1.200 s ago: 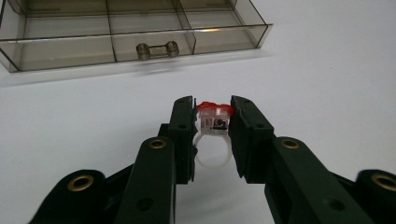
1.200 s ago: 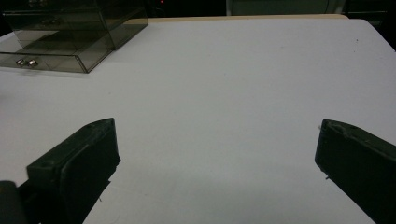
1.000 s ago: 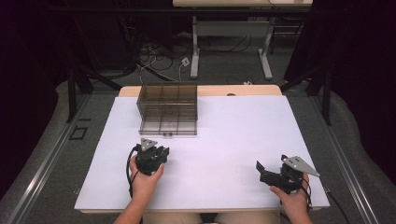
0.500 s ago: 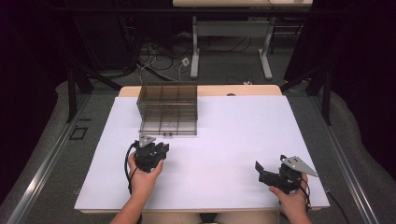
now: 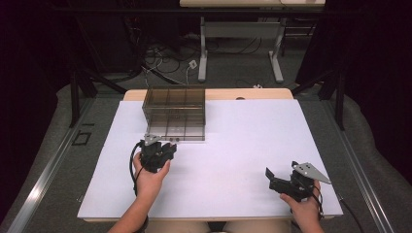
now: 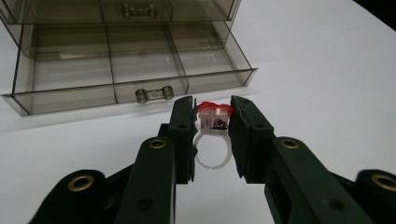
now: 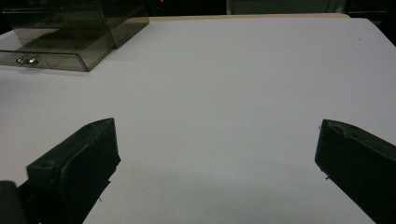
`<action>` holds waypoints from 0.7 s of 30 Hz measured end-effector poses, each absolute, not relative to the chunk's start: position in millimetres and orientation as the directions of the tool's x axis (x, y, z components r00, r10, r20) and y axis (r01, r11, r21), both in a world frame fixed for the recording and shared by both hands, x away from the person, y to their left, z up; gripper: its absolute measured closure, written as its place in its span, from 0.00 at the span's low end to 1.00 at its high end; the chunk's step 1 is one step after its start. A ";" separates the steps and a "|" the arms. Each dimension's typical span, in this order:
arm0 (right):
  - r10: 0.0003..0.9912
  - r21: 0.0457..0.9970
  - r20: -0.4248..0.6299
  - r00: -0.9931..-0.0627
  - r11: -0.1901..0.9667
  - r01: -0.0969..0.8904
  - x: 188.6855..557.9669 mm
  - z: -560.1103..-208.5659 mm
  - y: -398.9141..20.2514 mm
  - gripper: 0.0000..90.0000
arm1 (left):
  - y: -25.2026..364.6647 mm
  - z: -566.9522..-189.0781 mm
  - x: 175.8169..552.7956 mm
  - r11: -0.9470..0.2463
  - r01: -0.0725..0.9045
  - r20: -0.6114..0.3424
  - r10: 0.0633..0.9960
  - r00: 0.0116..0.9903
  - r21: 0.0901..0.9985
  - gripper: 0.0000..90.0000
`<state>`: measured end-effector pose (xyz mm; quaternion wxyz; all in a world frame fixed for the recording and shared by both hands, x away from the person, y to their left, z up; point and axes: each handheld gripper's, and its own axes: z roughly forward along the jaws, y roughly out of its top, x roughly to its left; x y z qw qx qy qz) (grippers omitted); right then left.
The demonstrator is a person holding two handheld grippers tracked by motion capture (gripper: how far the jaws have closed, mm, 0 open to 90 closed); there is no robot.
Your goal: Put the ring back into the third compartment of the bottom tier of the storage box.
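Your left gripper [image 6: 212,123] is clamped on a red-topped plastic ring [image 6: 214,125], just in front of the smoky drawer organizer's [image 5: 175,112] pulled-out lower drawer [image 6: 130,79]. Your right gripper [image 7: 215,163] hangs wide open, nothing between, over the white tabletop [image 5: 252,145].

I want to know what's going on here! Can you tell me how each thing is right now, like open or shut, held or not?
Left gripper: shut on the ring.
Ring: red-topped, clear band, pinched between the jaws, just in front of the drawer box.
Drawer box: smoky clear plastic; bottom drawer pulled out, empty compartments; the drawer above is pushed in.
Right gripper: open, holding nothing, over the white table.
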<state>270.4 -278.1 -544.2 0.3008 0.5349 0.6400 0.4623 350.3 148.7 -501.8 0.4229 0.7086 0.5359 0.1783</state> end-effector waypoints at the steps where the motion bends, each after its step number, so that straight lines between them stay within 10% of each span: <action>1: 0.963 0.913 0.113 -0.245 -0.003 0.408 270.4 -544.2 -277.9 0.00 | 148.7 -500.5 351.3 -0.068 0.608 -0.200 0.911 0.362 0.791 0.79; 21: 0.962 0.916 0.117 -0.247 -0.008 0.401 272.0 -544.8 -279.5 0.00 | 141.1 -485.0 376.1 -0.057 0.606 -0.207 0.911 0.357 0.793 0.79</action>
